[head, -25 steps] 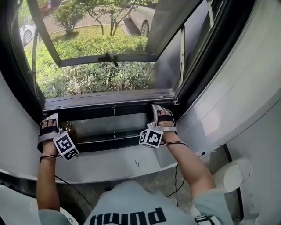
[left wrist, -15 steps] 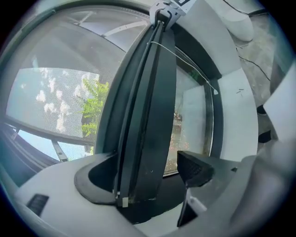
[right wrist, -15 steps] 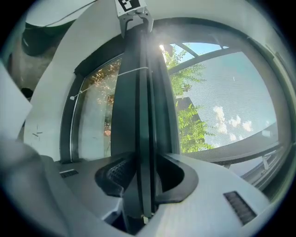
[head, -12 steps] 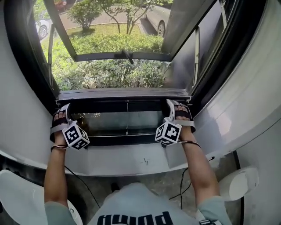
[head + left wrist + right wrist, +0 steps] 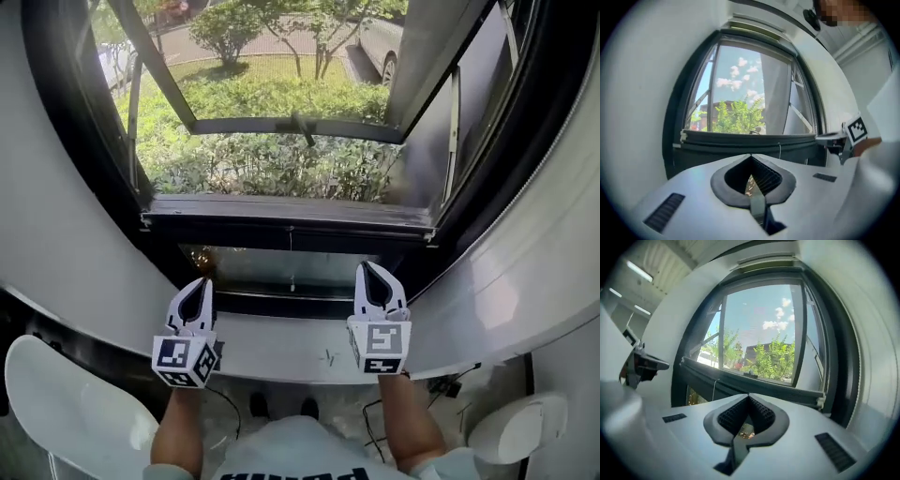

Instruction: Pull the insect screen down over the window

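Insect screen bar (image 5: pixel 286 217) seems low; only gripper views show sky (image 5: pixel 733 65).

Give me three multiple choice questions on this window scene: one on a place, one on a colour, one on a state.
1. Where is the screen's bar? A. on the floor B. across the window frame, beyond the left gripper and right gripper C. outside on the grass
2. The window frame is: A. red B. black C. yellow
3. The grippers are: A. both shut, empty B. both open C. shut on a cord
Answers: B, it spans the frame ahead of them; B, it looks black; A, their jaws have just closed on nothing.
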A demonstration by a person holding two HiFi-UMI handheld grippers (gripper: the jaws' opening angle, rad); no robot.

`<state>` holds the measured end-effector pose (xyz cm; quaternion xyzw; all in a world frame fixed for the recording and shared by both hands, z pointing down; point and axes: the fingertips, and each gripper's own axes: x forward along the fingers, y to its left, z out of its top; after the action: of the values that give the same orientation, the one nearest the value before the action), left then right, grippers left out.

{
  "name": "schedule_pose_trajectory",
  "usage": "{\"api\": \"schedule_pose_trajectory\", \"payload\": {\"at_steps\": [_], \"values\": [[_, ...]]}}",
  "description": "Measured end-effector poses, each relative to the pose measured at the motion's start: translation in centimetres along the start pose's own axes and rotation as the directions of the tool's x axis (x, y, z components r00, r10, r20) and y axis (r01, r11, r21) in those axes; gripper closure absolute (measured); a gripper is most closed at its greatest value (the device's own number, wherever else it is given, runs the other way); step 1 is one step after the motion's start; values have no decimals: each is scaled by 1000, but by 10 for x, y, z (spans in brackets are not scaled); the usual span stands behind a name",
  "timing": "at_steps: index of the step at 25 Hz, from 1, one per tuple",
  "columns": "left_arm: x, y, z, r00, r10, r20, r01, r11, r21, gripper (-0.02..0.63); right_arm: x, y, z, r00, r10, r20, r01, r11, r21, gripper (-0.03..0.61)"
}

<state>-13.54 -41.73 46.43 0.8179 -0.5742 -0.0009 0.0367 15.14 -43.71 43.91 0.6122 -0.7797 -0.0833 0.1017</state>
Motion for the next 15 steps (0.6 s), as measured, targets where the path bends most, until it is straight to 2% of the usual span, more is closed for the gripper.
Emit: {"api": "schedule_pose_trajectory", "payload": {"at_steps": [3, 5, 7, 11, 15], "values": [[-24, -16, -1, 997, 54, 60, -43, 984, -172, 601, -10, 1, -9, 999, 27, 17, -29, 993, 118, 572], [-36, -26, -4, 994, 86, 69, -67, 969, -238, 601, -18, 5, -15, 998, 51, 28, -55, 985, 161, 572], [-46, -39, -7, 993, 104, 60, -89, 973, -214, 601, -26, 12, -17, 996, 76, 41, -82, 979, 188, 572], [-60, -59, -5, 989, 144, 43, -141, 988, -66, 601, -44, 28, -17, 991, 119, 59, -128, 971, 200, 572], [-69, -74, 0, 987, 154, 36, -153, 988, -17, 601, -68, 42, -18, 985, 159, 67, -169, 963, 208, 572]]}}
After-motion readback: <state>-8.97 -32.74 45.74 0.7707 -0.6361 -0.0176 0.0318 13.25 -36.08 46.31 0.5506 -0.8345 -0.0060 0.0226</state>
